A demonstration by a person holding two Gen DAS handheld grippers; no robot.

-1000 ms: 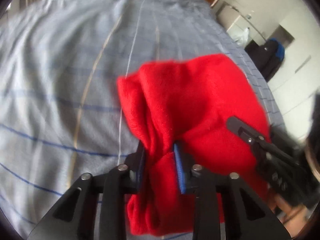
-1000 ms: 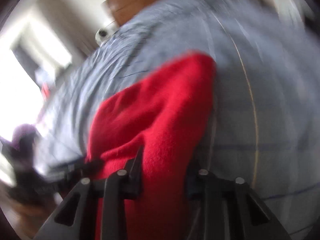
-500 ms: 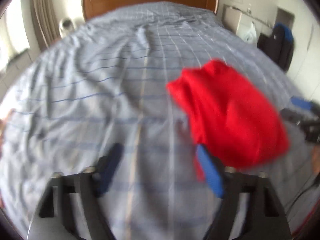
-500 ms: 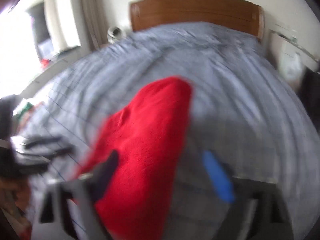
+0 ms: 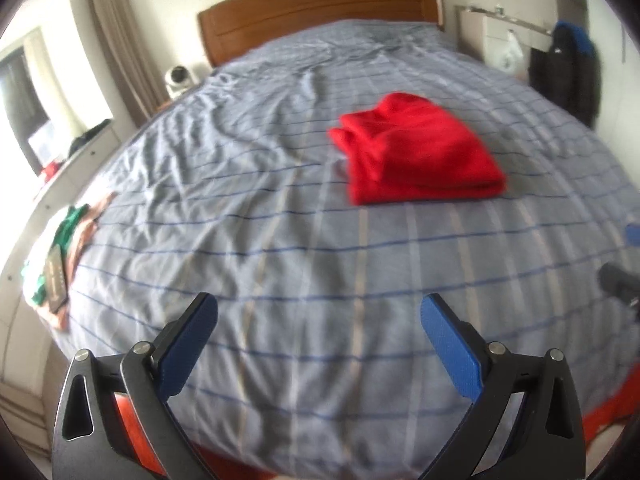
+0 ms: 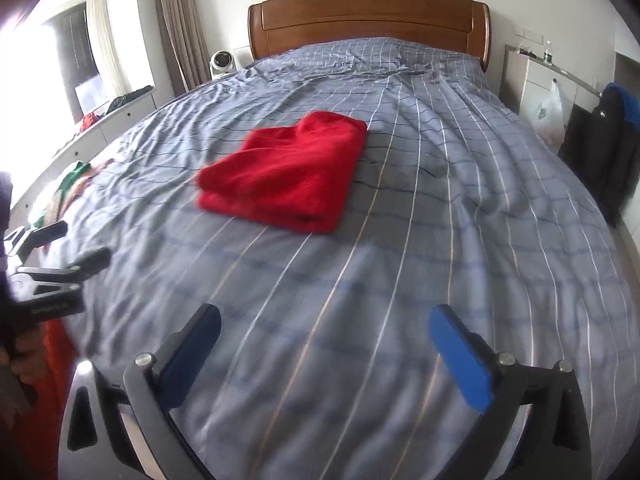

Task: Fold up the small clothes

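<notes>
Here, from the left wrist view, the left gripper hangs over the near end of the bed with its blue pads spread wide, holding nothing and touching nothing. Farther up the bed, toward the wooden headboard and a little to the right, lies the red garment, folded into a thick stack flat on the striped grey-blue cover. At the bed's left edge sits a pile of clothes, green and brown, well apart from the red one. A dark jacket hangs beyond the bed's right side.

From the right wrist view, the right gripper is likewise wide open over the near part of the bed, empty. The red garment rests mid-bed, between this gripper and the headboard, slightly left. The left gripper shows at the bed's left edge, its fingers apart. A small white fan stands left of the headboard, and a plastic bag hangs to the right of the bed.
</notes>
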